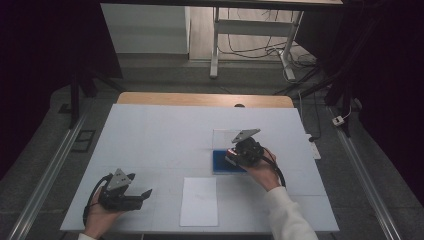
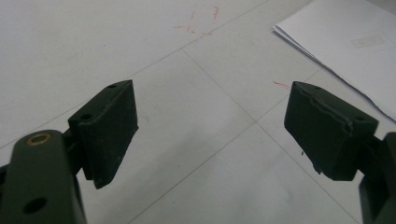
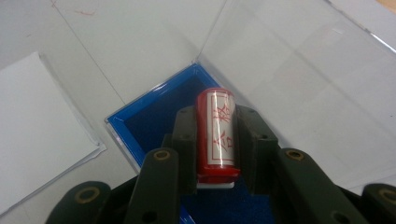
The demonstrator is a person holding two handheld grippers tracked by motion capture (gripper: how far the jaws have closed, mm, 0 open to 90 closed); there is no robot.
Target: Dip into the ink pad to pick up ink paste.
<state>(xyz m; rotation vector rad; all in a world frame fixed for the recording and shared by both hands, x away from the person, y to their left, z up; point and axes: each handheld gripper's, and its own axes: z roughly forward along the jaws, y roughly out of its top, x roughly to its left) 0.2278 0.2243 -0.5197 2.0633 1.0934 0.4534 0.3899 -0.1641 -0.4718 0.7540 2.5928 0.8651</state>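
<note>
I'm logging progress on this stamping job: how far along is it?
Done: the ink pad case lies open, its clear lid raised, and the right gripper is shut on the red stamp. In hand: the stamp is held over the blue pad. Left: the sheet of paper looks blank, so stamping seems not yet done. The left gripper is open over the table.

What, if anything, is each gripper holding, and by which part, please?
The right gripper clamps the red stamp by its long sides, over the blue ink pad. The left gripper holds nothing.

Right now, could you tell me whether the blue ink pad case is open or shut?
Open. The blue ink pad case has its clear lid swung back, baring the pad beneath the red stamp in the right gripper.
</note>
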